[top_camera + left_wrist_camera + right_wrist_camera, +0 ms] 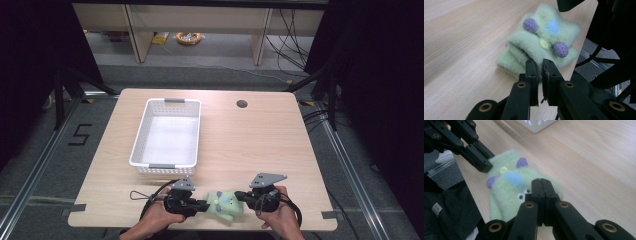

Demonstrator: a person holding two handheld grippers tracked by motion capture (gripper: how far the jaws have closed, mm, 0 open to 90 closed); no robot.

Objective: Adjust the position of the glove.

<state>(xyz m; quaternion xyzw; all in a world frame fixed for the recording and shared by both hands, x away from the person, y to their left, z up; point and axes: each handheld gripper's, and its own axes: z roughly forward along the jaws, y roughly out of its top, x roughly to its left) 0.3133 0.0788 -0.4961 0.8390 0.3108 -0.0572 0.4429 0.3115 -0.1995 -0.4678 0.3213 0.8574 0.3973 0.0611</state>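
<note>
At the near edge of the table (260, 145), between our two hands, lies a small green plush toy (225, 204) with purple knobs, a yellow button and a blue patch. We have it pinched from both ends. Our left gripper (202, 204) has its jaws nearly shut on a fold of the fluffy fabric; in the left gripper view the pads close on the pale green edge of the toy (541, 47). Our right gripper (240, 196) comes in from the other side, and in the right gripper view its jaws stand fully together over the toy (511, 185); we cannot tell for sure how much fabric they hold.

To do this well, we judge that both grips should bite deep enough into the plush that it doesn't slip, and that we should lift evenly, since soft fabric sags and stretches. The likely goal is the white basket (142, 135), which stands empty near the middle of the table, well apart from the toy.

The table is light wood with a round cable hole (242, 104) near its far edge. Beyond it we see grey floor, wooden furniture legs and a yellow coil (188, 37).
</note>
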